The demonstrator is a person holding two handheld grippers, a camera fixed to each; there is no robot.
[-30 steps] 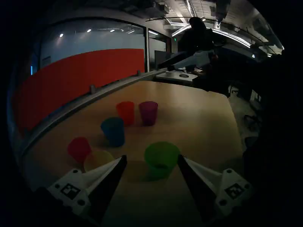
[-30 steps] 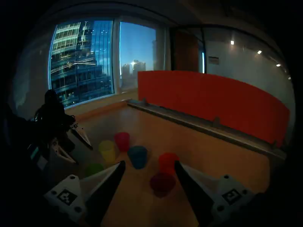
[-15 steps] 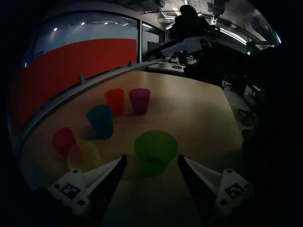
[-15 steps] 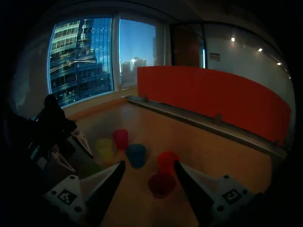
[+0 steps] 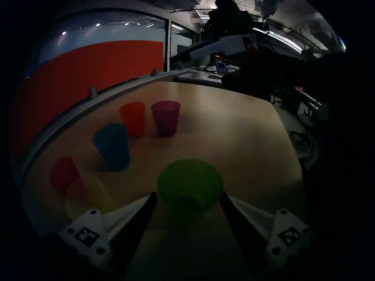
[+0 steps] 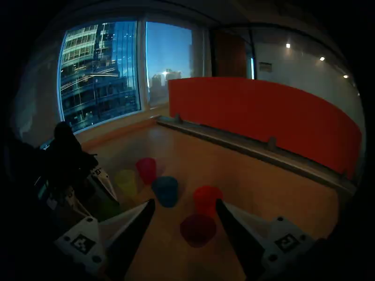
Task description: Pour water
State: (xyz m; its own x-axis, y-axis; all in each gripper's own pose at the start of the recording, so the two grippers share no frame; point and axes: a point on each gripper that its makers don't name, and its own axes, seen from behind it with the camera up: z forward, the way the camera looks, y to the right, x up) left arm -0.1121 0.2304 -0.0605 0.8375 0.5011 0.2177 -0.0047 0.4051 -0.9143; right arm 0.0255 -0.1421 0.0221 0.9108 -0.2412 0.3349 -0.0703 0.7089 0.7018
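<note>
A dim office room, and a pale wooden worktop (image 5: pixel 243 136) with six plastic cups standing on it. The green cup (image 5: pixel 190 185) stands upright, mouth up, straight ahead of the left tool (image 5: pixel 187 194) and centred on the gap between its fingers. Its rim is about level with the fingertips. That tool is spread wide and holds nothing. I cannot tell whether either finger touches the cup wall.

The purple cup (image 6: pixel 198 229) is likewise upright and straight ahead of the right tool (image 6: pixel 184 201), just past its tips. This tool also gapes wide and is empty. So each tool has a cup on its own line: green is nearer the left, purple nearer the right. A short push forward and a squeeze would probably take either. In this light I cannot tell whether any cup holds water.

Beyond the purple cup stands the orange cup (image 6: pixel 207 199), just beside it. The blue cup (image 6: pixel 165 189) comes next, then the yellow cup (image 6: pixel 125 181) and the red cup (image 6: pixel 146 169). A red partition (image 6: pixel 262 112) runs along the far edge of the worktop, and a window (image 6: pixel 101 70) looks out on tall buildings.
</note>
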